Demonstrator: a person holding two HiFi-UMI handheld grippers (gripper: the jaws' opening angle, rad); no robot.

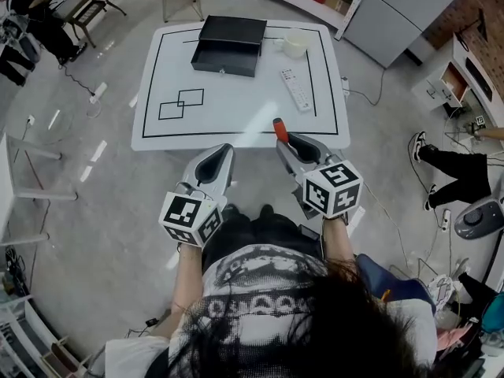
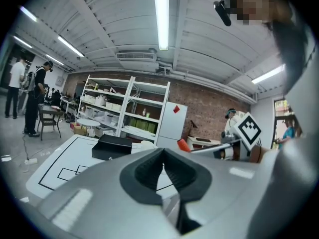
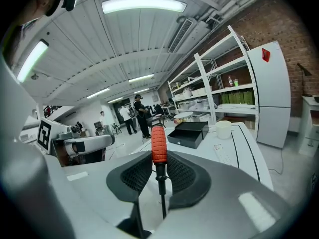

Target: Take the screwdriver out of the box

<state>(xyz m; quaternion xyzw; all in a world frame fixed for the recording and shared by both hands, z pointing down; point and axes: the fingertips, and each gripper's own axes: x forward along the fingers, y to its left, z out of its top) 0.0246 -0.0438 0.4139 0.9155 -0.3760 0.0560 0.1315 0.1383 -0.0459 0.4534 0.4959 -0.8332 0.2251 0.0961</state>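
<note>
The screwdriver (image 3: 159, 144) is being held by the right gripper (image 3: 159, 158), out of the box (image 1: 228, 44) and above the near edge of the table (image 1: 236, 113). It is being clamped between the two black pads, which are being kept partly apart by it. The orange handle is sticking out past the jaw tips toward the far side, and the thin shaft is running back between the jaws. In the head view this gripper (image 1: 287, 138) is being carried at the right, near the person's body, with the screwdriver (image 1: 278, 127) at its tip.

The left gripper (image 2: 163, 153) is being held closed, its pads meeting at the tips with nothing between them. It (image 1: 227, 150) is being held level beside the right one, well apart from the box.

The box is being left at the far side of the table, its drawer (image 1: 224, 60) pulled out toward the near side. A cup (image 1: 295, 44) is standing just right of it, and a remote control (image 1: 297, 89) is lying nearer, to the right.
</note>
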